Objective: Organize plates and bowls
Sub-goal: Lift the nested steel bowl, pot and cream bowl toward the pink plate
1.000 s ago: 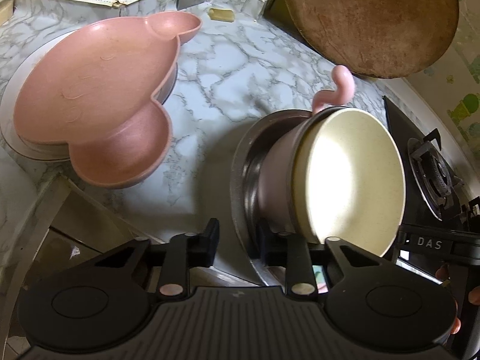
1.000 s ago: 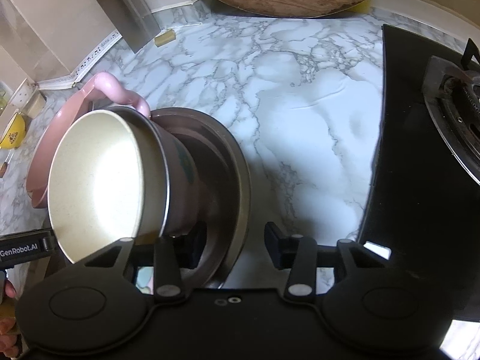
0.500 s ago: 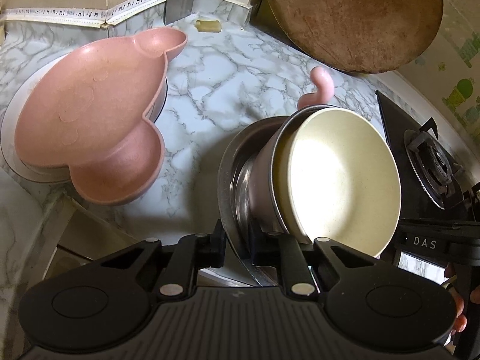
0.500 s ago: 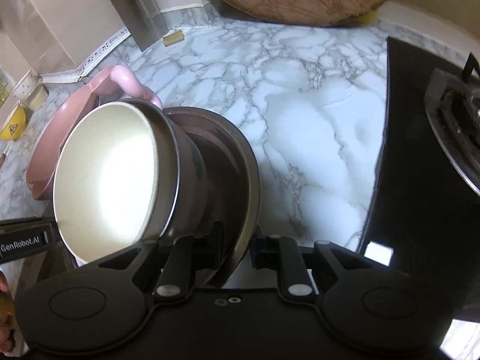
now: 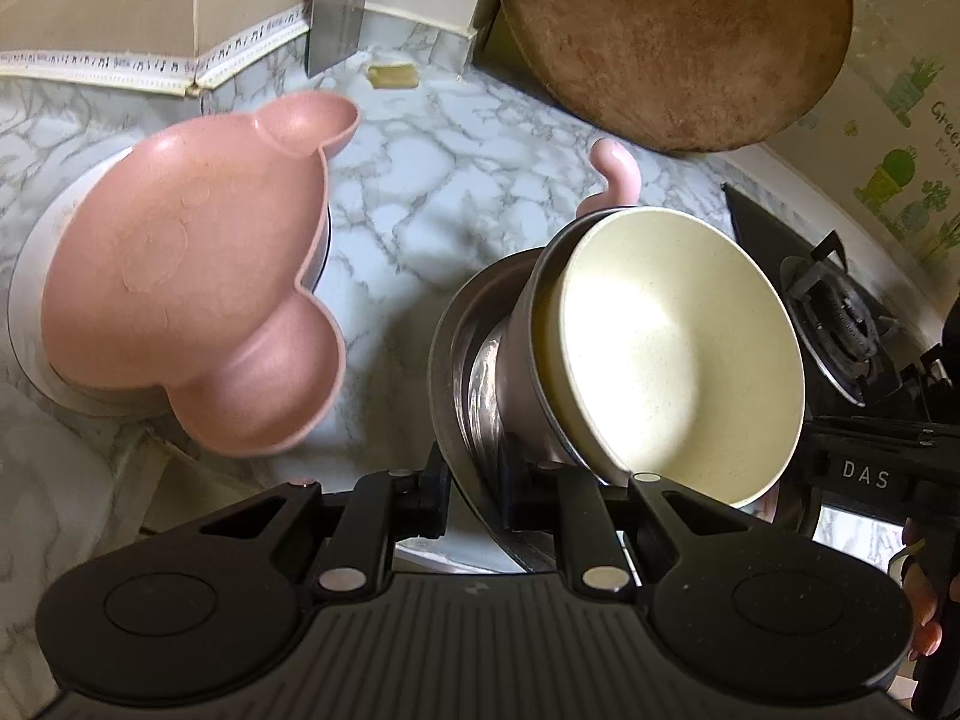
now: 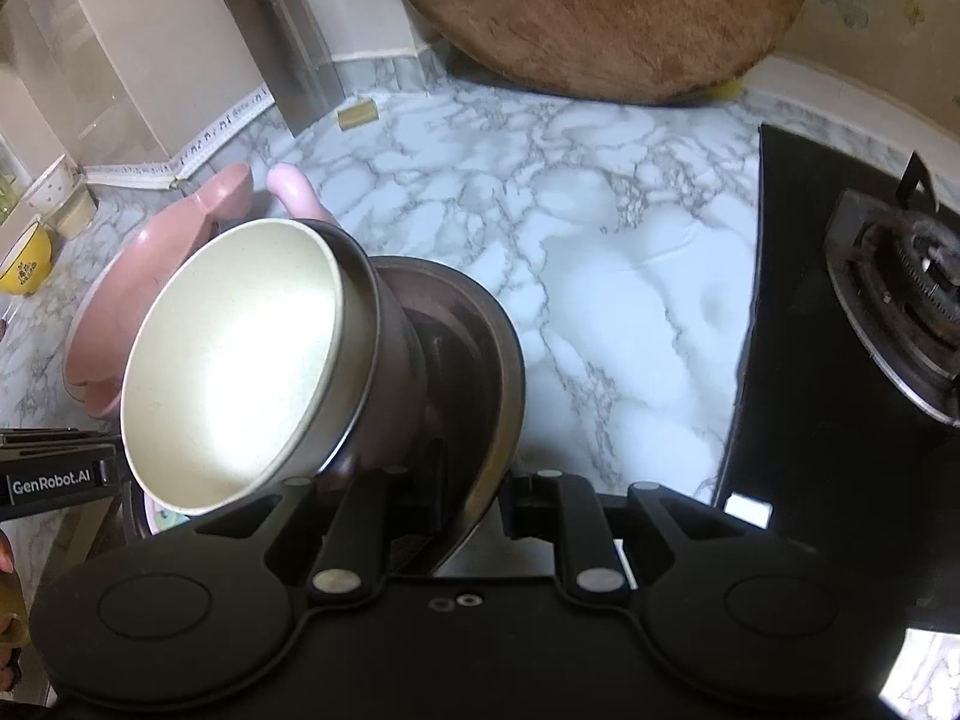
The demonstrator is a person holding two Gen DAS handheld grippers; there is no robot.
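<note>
I see a cream bowl (image 5: 666, 354) sitting inside a shiny metal bowl (image 5: 522, 360). Both sit in a wide metal plate (image 5: 447, 360). The whole stack is tipped up, so the cream bowl's open side faces me. A curly pink handle (image 5: 612, 171) pokes out behind the stack. To the left, a pink plate (image 5: 186, 300) with round ears on its rim rests on a white plate (image 5: 27, 324) on the marble counter, close beside the stack.
</note>
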